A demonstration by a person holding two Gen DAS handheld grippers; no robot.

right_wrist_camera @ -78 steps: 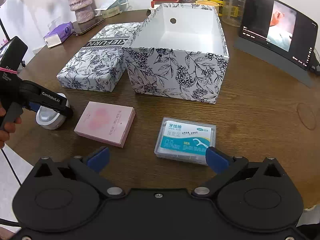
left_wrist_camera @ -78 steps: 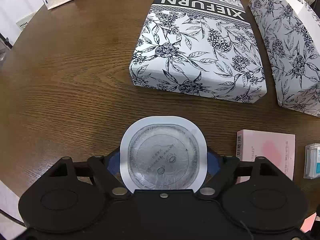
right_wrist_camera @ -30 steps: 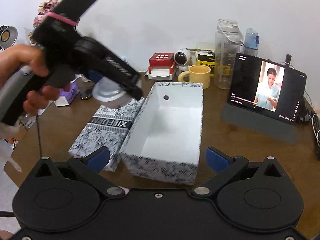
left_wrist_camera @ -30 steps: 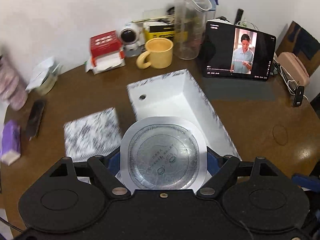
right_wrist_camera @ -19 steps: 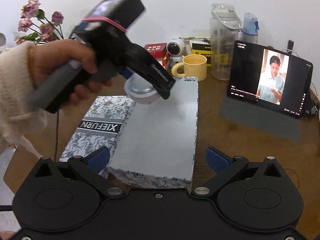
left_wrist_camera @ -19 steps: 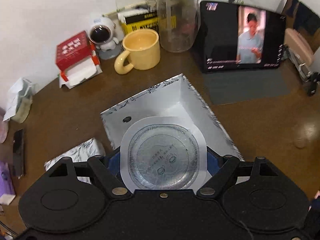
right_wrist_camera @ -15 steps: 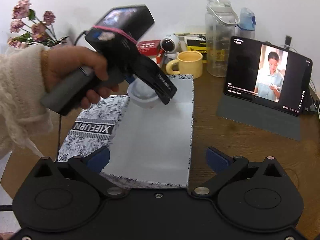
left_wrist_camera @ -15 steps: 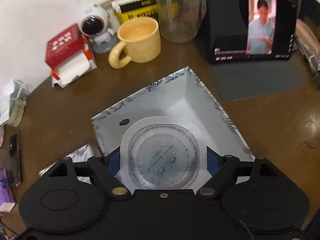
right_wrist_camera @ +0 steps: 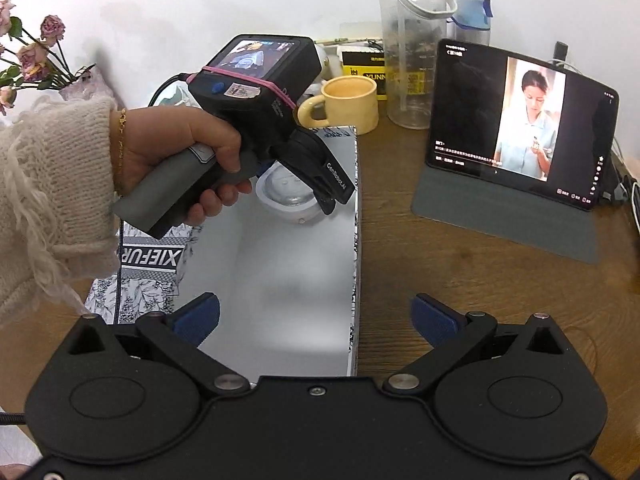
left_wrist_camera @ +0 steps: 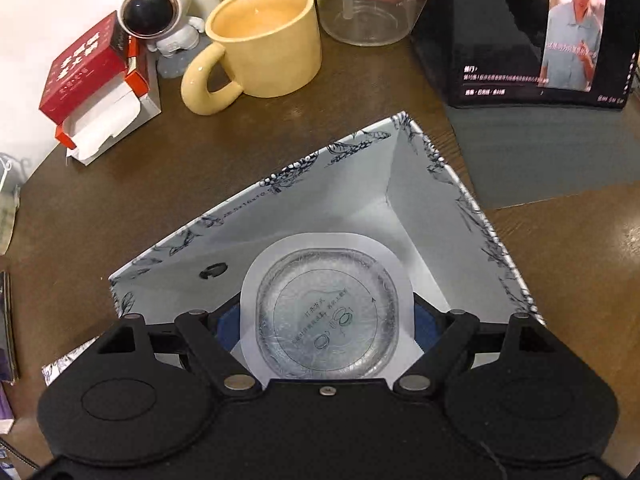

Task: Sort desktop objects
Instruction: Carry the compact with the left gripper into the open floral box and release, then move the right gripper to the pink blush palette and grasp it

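A round white case (left_wrist_camera: 326, 312) with a clear lid sits between the blue pads of my left gripper (left_wrist_camera: 326, 320), which is shut on it. The case hangs over the far end of the open floral box (left_wrist_camera: 400, 184), just above its white floor. In the right wrist view a person's hand (right_wrist_camera: 180, 148) holds the left gripper (right_wrist_camera: 312, 184) tilted down into the box (right_wrist_camera: 280, 280), with the case (right_wrist_camera: 286, 194) under its fingers. My right gripper (right_wrist_camera: 316, 314) is open and holds nothing, hovering over the box's near end. The box lid (right_wrist_camera: 148, 258) lies to the left.
Behind the box stand a yellow mug (left_wrist_camera: 264, 40), a clear water bottle (right_wrist_camera: 412, 48), an astronaut figure (left_wrist_camera: 156, 12) and a red tissue box (left_wrist_camera: 92, 76). A tablet (right_wrist_camera: 516, 120) on a grey stand is at the right. Dried flowers (right_wrist_camera: 32, 52) are far left.
My left gripper has carried the white case from the table up over the open box and lowered it toward the far end. My right gripper has risen off the table.
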